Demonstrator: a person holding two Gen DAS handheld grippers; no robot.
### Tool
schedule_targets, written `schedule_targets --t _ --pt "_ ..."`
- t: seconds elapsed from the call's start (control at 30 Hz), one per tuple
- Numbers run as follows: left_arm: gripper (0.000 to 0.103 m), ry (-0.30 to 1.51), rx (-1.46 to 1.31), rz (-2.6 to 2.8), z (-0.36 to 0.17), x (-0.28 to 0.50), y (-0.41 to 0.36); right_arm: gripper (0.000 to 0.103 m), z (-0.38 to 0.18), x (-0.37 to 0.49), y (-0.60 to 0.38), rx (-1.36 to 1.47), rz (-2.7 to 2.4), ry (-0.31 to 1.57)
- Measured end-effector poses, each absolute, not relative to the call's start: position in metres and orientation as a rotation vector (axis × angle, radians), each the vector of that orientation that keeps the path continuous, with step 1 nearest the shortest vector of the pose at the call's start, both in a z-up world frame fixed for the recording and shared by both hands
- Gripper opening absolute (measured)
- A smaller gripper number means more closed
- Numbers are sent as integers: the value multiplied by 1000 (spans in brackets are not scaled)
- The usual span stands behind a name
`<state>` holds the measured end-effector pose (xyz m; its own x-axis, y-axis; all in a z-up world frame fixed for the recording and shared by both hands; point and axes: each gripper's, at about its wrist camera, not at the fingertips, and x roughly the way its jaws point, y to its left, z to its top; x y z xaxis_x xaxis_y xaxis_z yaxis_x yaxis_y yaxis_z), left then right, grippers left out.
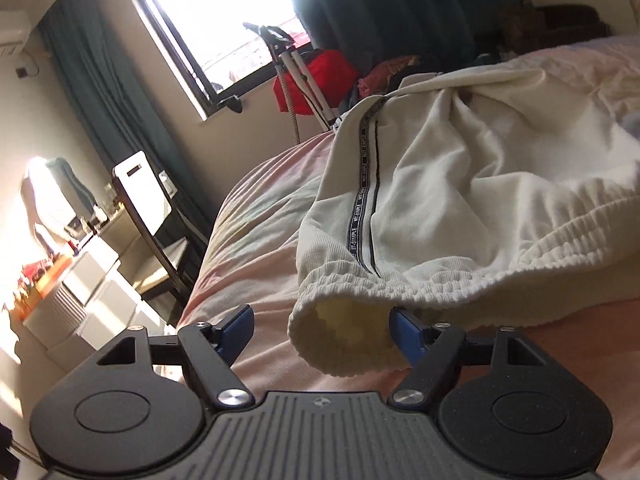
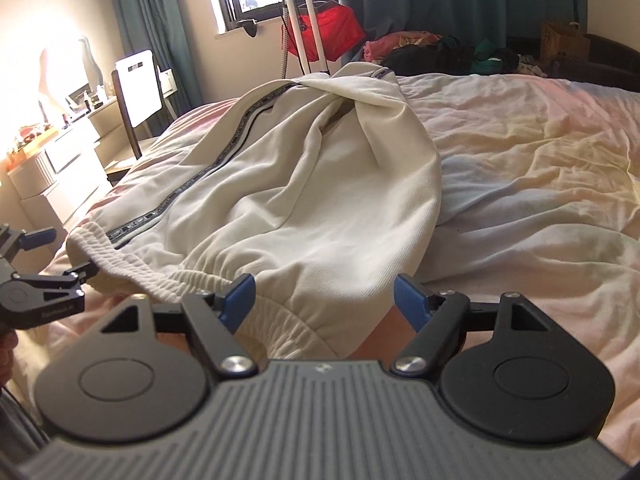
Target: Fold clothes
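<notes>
A cream pair of sweatpants [image 1: 460,200] with a dark printed side stripe lies crumpled on the pink bed [image 1: 256,264], elastic waistband nearest me. It also shows in the right wrist view [image 2: 304,184]. My left gripper [image 1: 322,330] is open, its blue pads on either side of the waistband's left corner [image 1: 340,332]. It also shows in the right wrist view [image 2: 60,252] at the far left, at that same corner. My right gripper [image 2: 324,298] is open, with the waistband's right end [image 2: 316,320] between its pads.
The bed sheet [image 2: 520,168] stretches out to the right. A pile of other clothes [image 2: 440,54] and a red bag [image 2: 332,28] lie at the far side by the window. A chair [image 2: 136,92] and white drawers [image 2: 52,176] stand to the left of the bed.
</notes>
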<state>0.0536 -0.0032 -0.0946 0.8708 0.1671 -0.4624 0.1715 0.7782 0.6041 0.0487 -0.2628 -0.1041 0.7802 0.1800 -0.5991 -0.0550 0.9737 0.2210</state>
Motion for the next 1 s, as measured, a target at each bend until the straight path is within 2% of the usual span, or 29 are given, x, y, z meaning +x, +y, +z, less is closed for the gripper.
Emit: schedule_targets --t 0.17,0.23,0.3,0.33,0.37,0.43,0.47,0.57,0.73,0.8,1.0 --pt "79 383 1050 -76 -124 50 -24 78 -116 57 -273 292 111 699" --pt "73 424 1034 -110 -125 60 -24 78 -119 60 -277 326 95 708" --pt "55 473 983 -128 -125 71 -23 78 -123 63 -281 368 70 716" --pt "52 482 956 -122 -124 75 -22 78 -124 64 -283 387 57 717" --pt "43 489 897 -117 -121 79 -19 78 -126 65 -285 406 44 718" --pt "33 529 652 -115 -101 89 -1 78 -126 65 -288 429 26 711" --pt "13 550 505 -102 -89 94 13 78 -124 64 -289 430 11 698" --pt "13 598 30 -78 -66 101 70 78 -122 64 -289 440 -10 677" --pt "9 663 -389 64 -75 104 137 78 -131 75 -283 493 38 708" --pt "9 706 -458 89 -83 102 151 78 -134 80 -281 514 58 720" --pt "12 765 -424 147 -95 98 147 78 -144 93 -275 576 116 756"
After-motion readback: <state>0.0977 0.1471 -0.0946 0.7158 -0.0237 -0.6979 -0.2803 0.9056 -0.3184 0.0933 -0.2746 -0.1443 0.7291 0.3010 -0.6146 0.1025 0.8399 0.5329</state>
